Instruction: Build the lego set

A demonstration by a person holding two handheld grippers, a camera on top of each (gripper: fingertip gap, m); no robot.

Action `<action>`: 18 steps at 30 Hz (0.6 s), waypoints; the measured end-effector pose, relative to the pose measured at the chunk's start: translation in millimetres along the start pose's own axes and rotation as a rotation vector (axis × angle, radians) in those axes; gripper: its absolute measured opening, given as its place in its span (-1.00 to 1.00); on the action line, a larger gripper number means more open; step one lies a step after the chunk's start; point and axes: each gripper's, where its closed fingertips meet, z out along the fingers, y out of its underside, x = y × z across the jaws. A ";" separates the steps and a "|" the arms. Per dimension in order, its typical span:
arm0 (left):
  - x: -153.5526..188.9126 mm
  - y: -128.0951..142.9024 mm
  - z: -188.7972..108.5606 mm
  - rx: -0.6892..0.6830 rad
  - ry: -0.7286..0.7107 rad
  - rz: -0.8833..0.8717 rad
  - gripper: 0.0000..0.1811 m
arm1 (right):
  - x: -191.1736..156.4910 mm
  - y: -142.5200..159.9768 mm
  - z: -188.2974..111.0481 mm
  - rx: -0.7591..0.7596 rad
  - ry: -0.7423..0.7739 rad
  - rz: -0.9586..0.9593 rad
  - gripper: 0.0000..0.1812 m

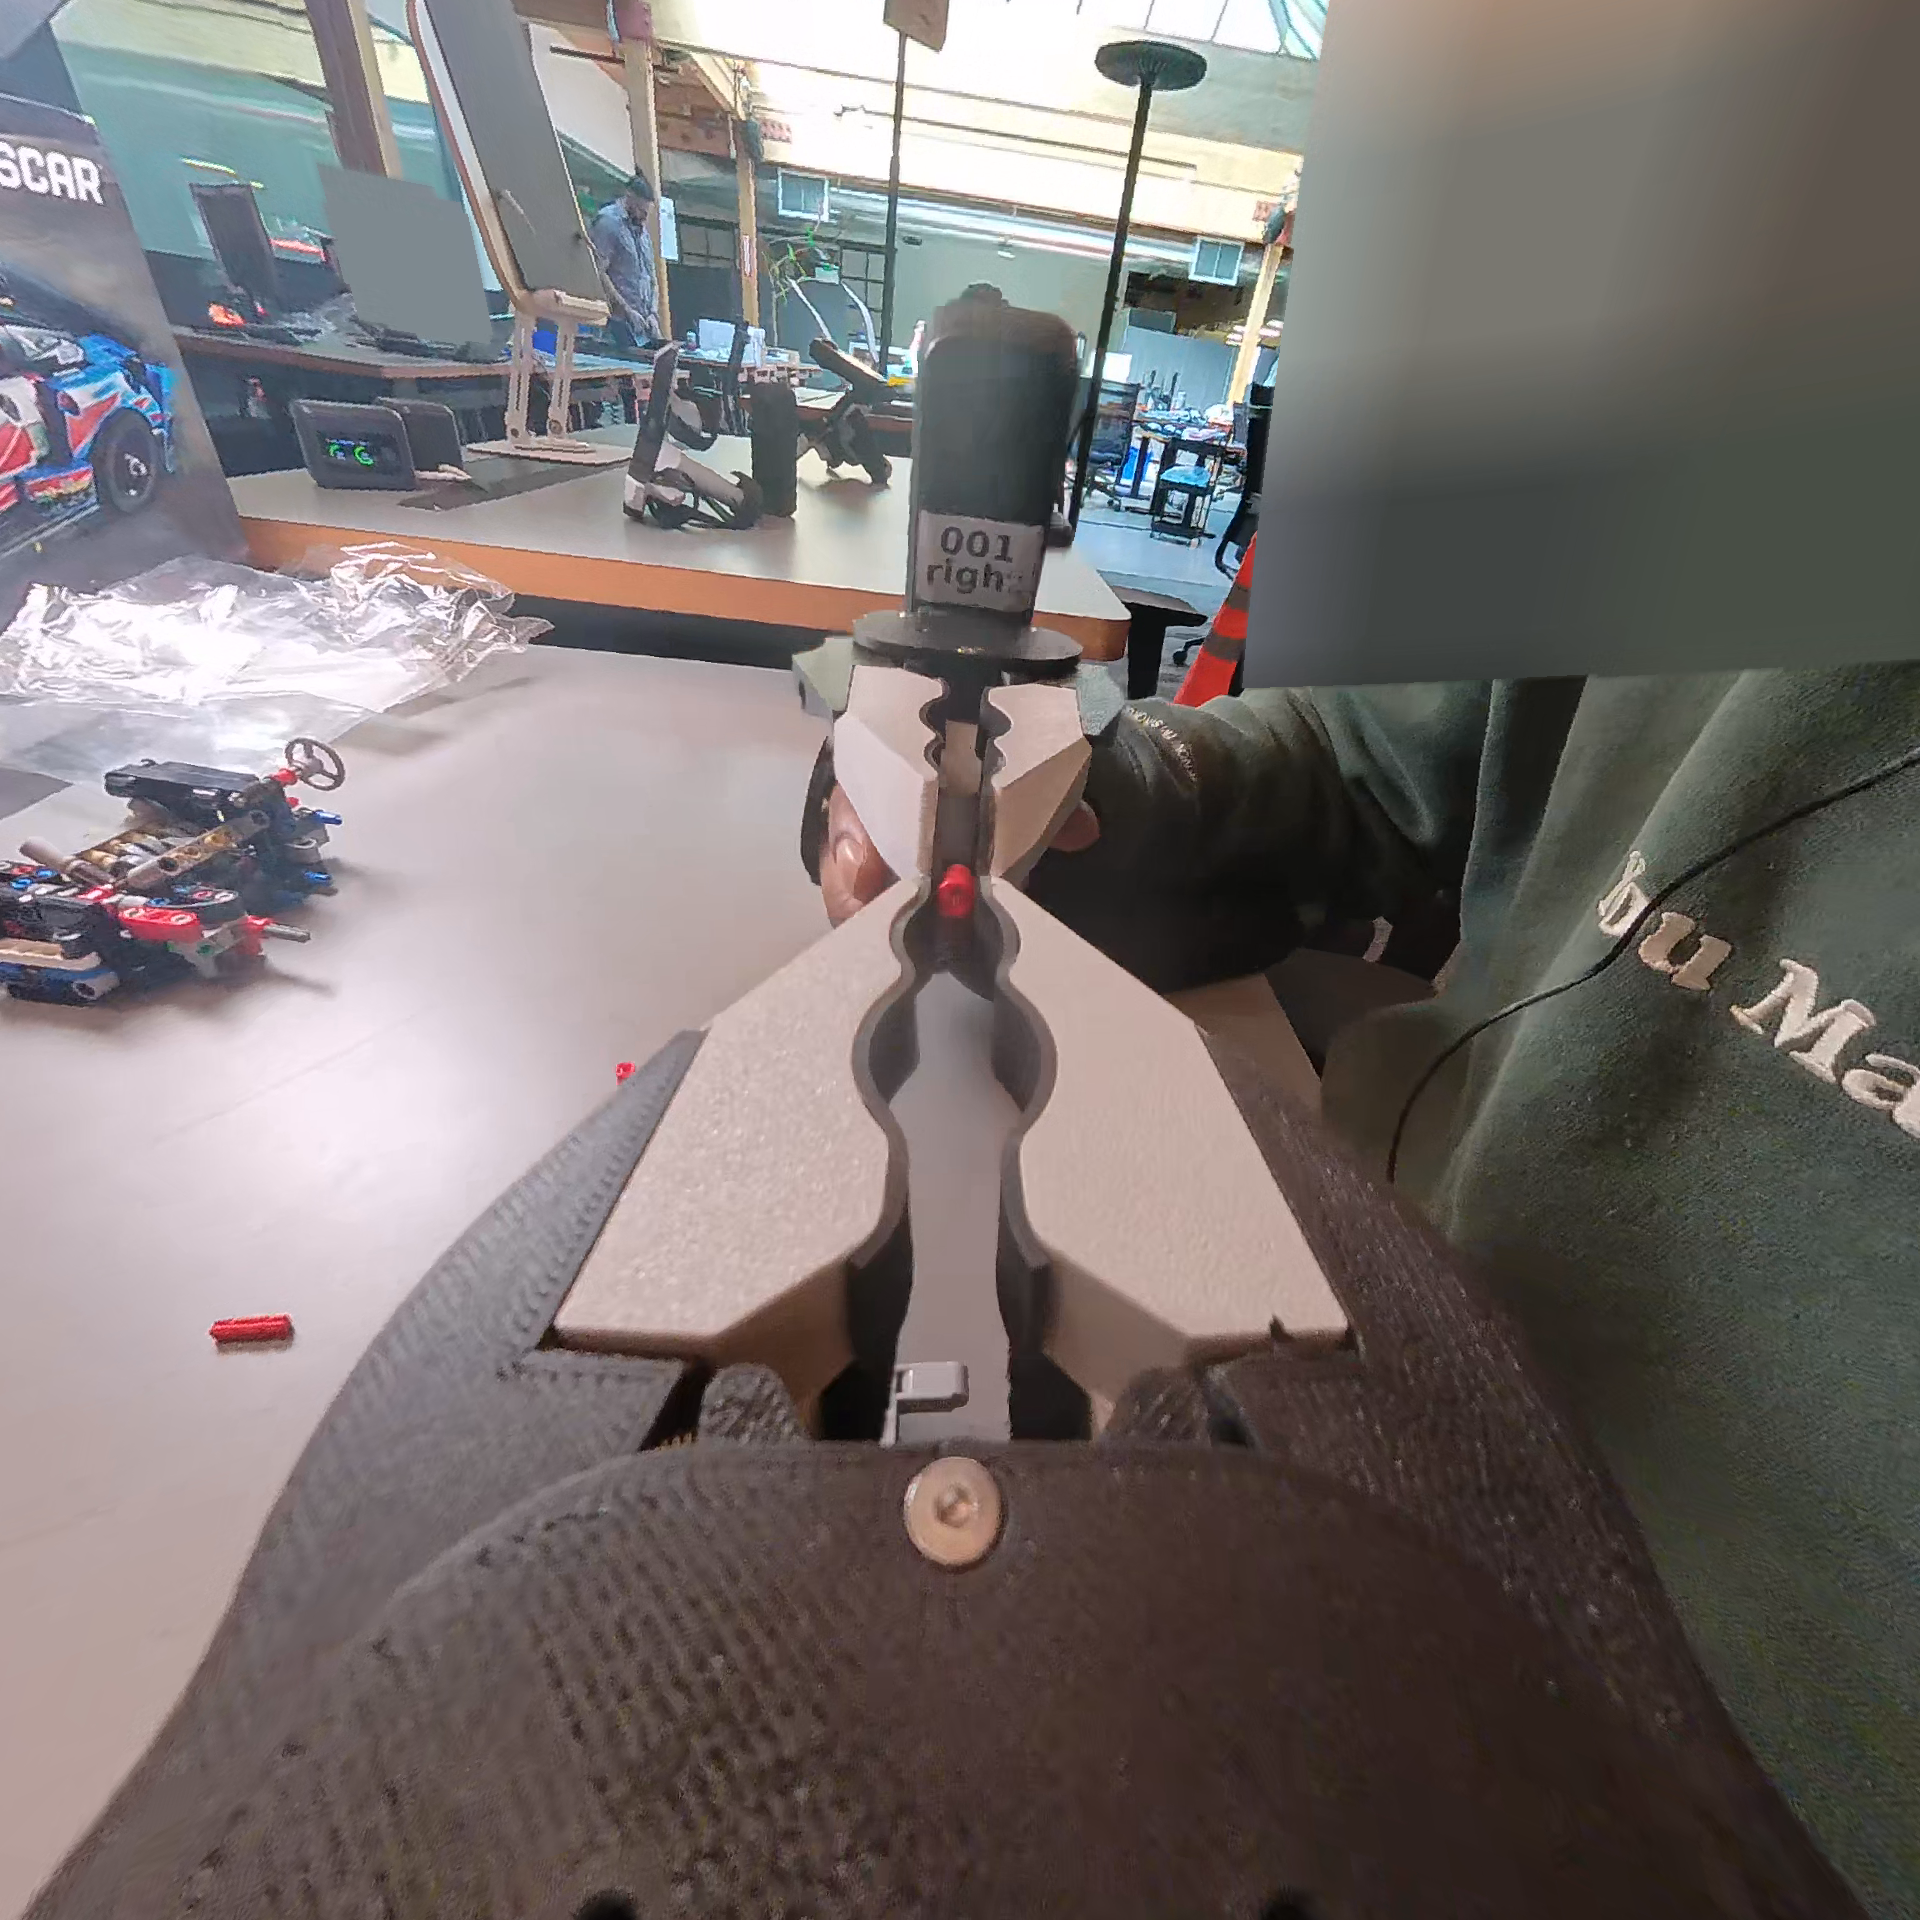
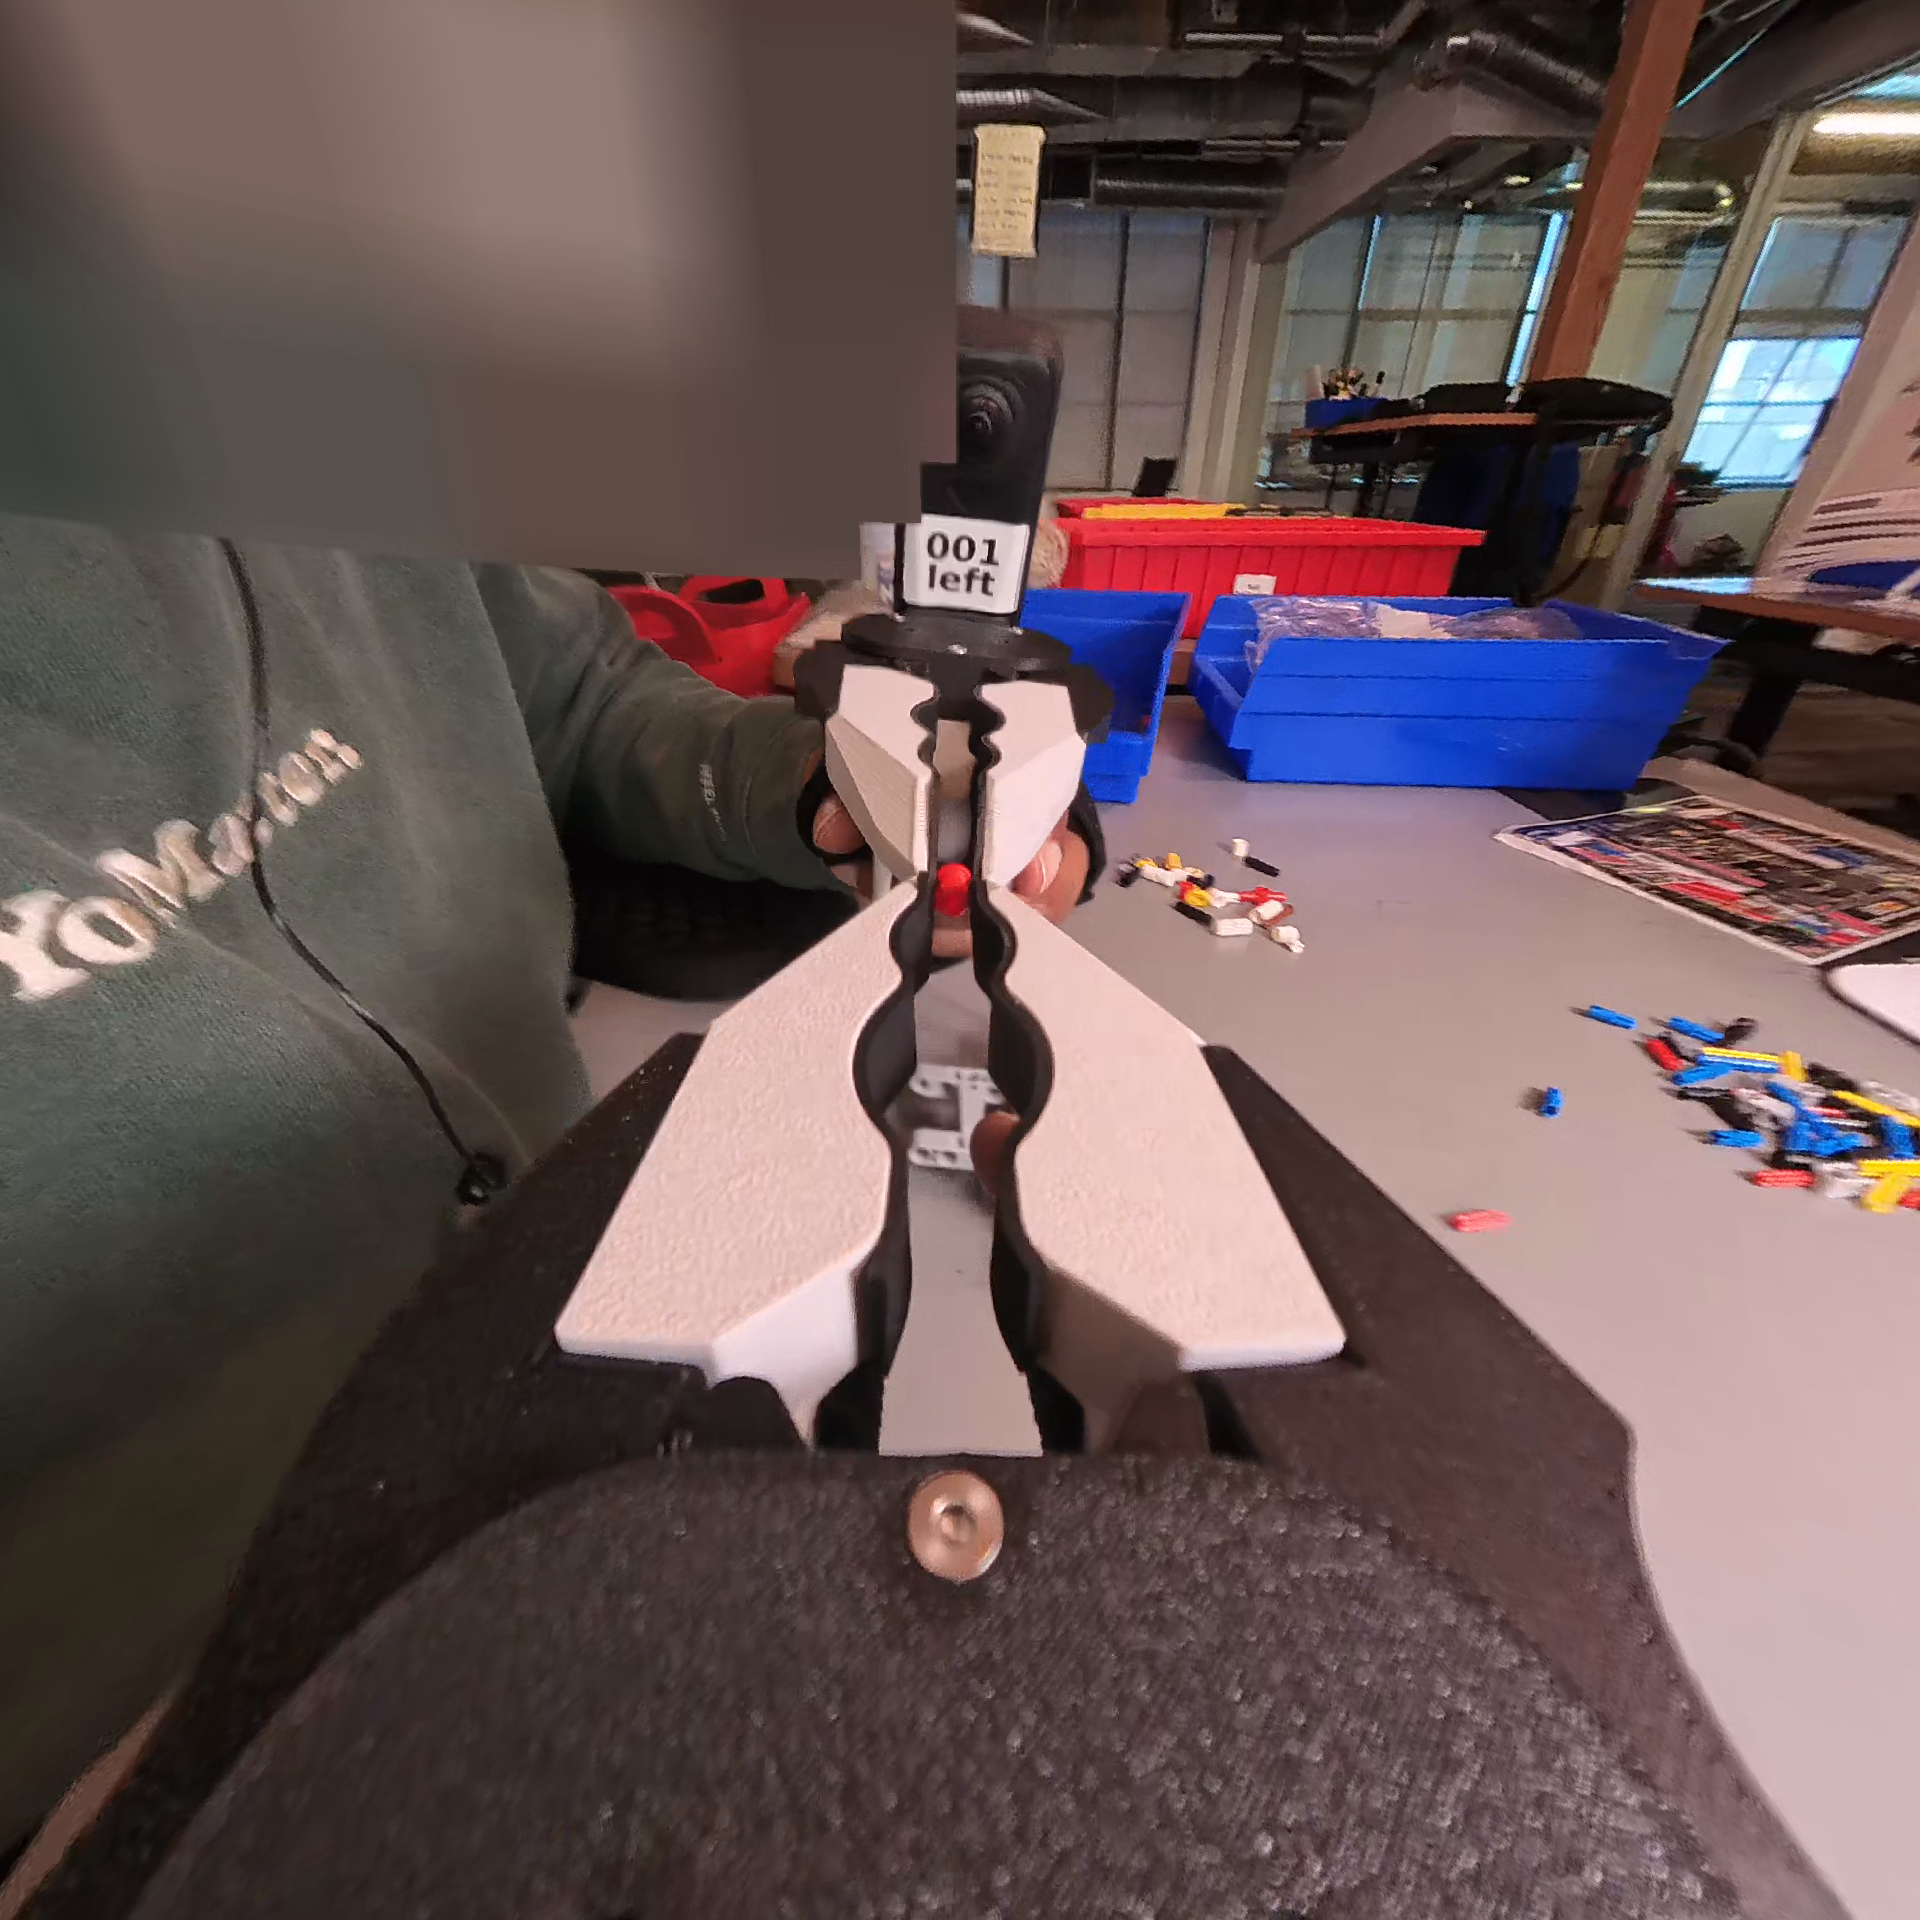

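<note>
Left claw (image 1: 951, 940) and right claw (image 2: 951, 914) meet tip-to-tip, pinching one red pin (image 1: 953, 891); tiny, rigid, slippery — grip mid-shaft.

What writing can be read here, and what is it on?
I do not repeat writing; these things bear it:
White label on the right gripper: readable.
White label on the left gripper: readable.
Green sweatshirt: pale lettering, partly cut off.
Lego box: white lettering, cut off.
Instruction booklet: too small.
Hanging paper note: blurred.
</note>
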 end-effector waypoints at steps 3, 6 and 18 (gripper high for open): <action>0.2 -8.4 -0.9 0.033 -0.017 -0.002 -0.89 | -1.7 -12.5 -4.5 0.100 -0.080 0.147 -0.94; -4.8 -8.8 -4.8 0.028 -0.042 -0.003 -0.87 | 1.0 -26.1 -12.3 0.203 -0.136 0.257 -0.95; -31.4 10.8 -13.6 -0.061 -0.135 -0.068 -0.85 | 5.3 -49.8 -29.1 0.385 -0.229 0.408 -0.95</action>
